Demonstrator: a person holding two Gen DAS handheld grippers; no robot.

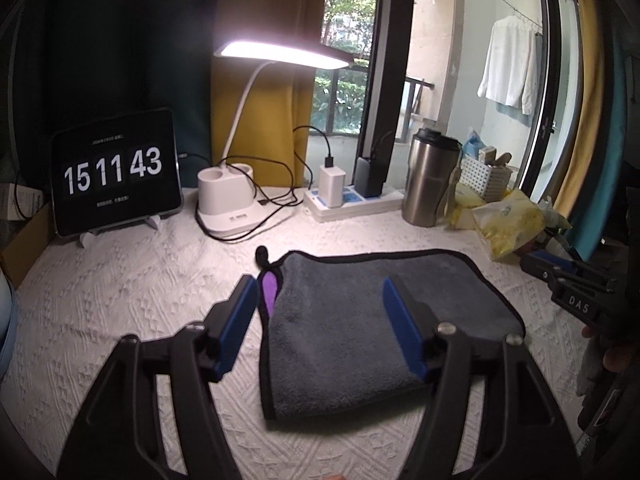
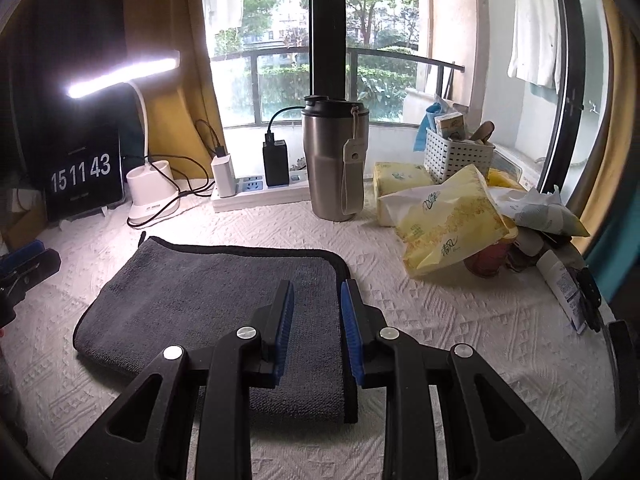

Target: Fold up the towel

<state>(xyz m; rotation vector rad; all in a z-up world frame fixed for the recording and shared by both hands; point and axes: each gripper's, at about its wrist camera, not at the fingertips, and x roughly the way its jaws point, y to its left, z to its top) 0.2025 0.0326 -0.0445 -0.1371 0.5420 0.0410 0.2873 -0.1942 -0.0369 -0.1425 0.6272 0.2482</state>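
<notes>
Left wrist view: folded grey towel (image 1: 360, 320) between parted fingers (image 1: 240, 320).

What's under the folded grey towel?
The folded grey black-edged towel lies on the white quilted table cover. A purple tag pokes out at its left edge. Anything between the layers is hidden.

We see the grey towel (image 1: 360, 320) (image 2: 224, 304), black-edged, folded flat at centre frame, a purple tag at its upper-left corner.
</notes>
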